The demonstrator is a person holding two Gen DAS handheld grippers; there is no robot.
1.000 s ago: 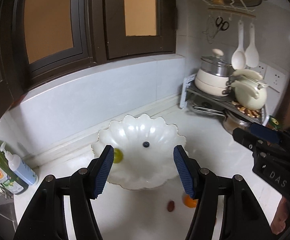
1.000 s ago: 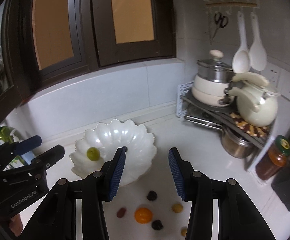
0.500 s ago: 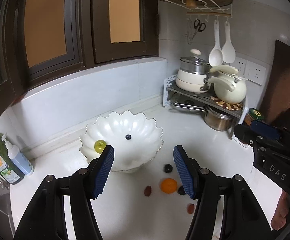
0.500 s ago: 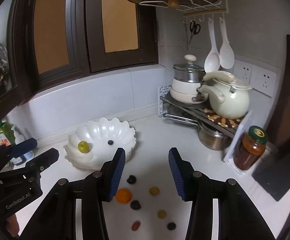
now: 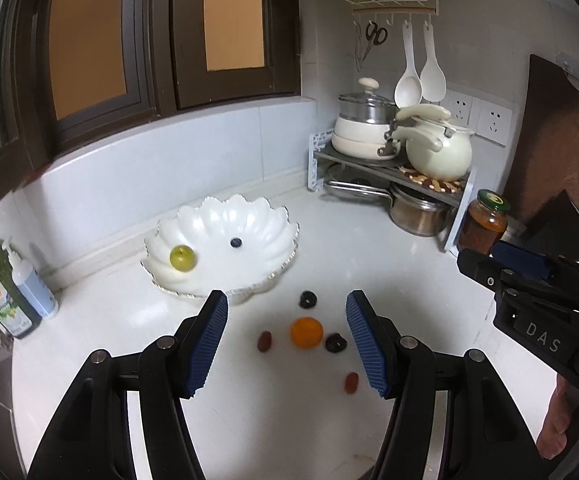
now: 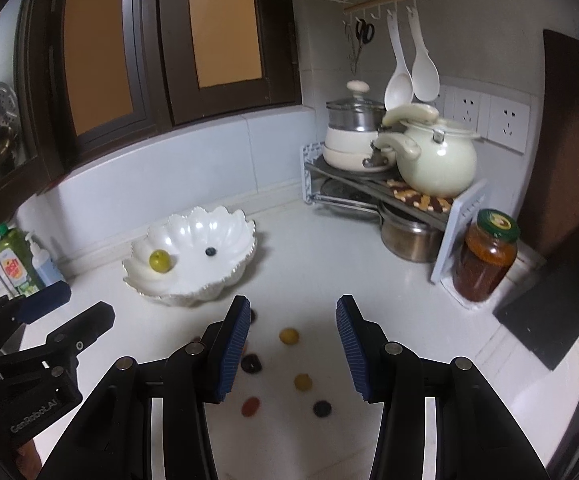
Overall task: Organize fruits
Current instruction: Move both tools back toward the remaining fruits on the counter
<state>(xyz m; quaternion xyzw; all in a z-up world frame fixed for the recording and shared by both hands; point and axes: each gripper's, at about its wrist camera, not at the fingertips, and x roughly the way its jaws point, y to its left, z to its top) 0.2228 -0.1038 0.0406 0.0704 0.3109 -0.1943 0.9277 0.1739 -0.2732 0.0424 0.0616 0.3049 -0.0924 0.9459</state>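
Two grippers, left gripper (image 5: 285,340) and right gripper (image 6: 291,346), hover with jaws parted and empty near the scalloped bowl (image 5: 273,224); a green fruit (image 5: 182,257) and a blueberry (image 5: 236,242) lie inside it, an orange (image 5: 306,332) just in front.

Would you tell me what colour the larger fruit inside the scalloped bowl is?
Yellow-green; the fruit shows best in the left wrist view, beside a small dark berry.

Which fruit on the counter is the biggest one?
The orange, lying among the small dark and red fruits in front of the white bowl. It is round, bright orange, and clearly larger than the others.
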